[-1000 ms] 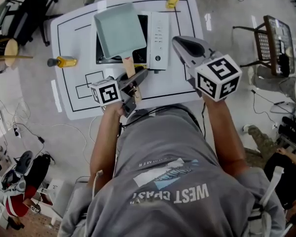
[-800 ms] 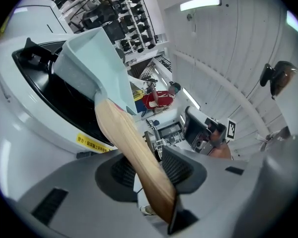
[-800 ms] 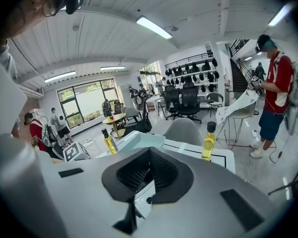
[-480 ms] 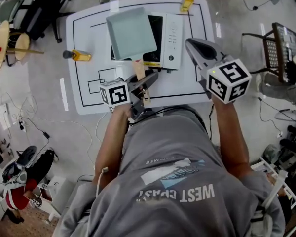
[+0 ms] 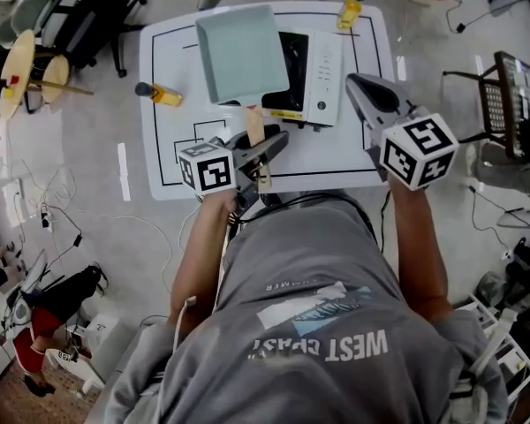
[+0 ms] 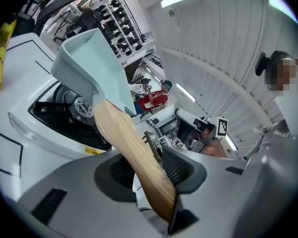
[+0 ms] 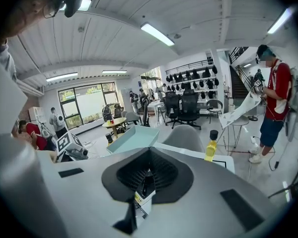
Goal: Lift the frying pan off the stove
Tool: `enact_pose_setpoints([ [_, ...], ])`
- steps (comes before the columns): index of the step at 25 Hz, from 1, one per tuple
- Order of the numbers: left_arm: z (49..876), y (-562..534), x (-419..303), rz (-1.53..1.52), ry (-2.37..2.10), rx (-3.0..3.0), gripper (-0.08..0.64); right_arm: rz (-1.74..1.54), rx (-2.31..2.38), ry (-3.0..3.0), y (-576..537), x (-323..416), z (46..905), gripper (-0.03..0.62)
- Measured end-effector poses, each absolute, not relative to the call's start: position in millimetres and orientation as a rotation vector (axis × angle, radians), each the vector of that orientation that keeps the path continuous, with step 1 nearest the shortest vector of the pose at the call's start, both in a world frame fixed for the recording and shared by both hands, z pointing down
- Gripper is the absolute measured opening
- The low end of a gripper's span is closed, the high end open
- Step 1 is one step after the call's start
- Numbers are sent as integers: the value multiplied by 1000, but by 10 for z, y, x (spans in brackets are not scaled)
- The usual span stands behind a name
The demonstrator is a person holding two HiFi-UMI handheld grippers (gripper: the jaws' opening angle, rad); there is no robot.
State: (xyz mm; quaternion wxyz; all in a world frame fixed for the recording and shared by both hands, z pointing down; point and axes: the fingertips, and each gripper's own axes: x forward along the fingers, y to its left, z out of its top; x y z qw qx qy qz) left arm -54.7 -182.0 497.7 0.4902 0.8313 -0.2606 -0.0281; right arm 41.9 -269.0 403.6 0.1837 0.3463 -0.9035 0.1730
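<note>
Lift in hand: the pale green square frying pan point(image 5: 241, 54) hangs above the portable gas stove point(image 5: 322, 76)
Your left claw point(image 5: 263, 148) is clamped on the pan's wooden handle point(image 6: 129, 152), and the pan looks clear of the burner point(image 6: 79, 106). Your right claw point(image 5: 364, 91) is closed on nothing, beside the stove over the white bench point(image 5: 172, 78). By my reading the pan's weight sits far out from your grip, so hold firm and carry it clear of the stove

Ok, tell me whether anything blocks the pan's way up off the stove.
Nothing visible does. The left tongs grip the handle, the pan hangs tilted over the stove with nothing above it, and the right tongs are off to its right, clear of it.
</note>
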Motion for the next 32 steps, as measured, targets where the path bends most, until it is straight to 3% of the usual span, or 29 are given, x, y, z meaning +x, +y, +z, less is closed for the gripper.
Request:
enact_pose_setpoints([
  [32,4037,-1593,-967,-17,-590,2265,138,186,1002,-2581,-2456,134,3594,8],
])
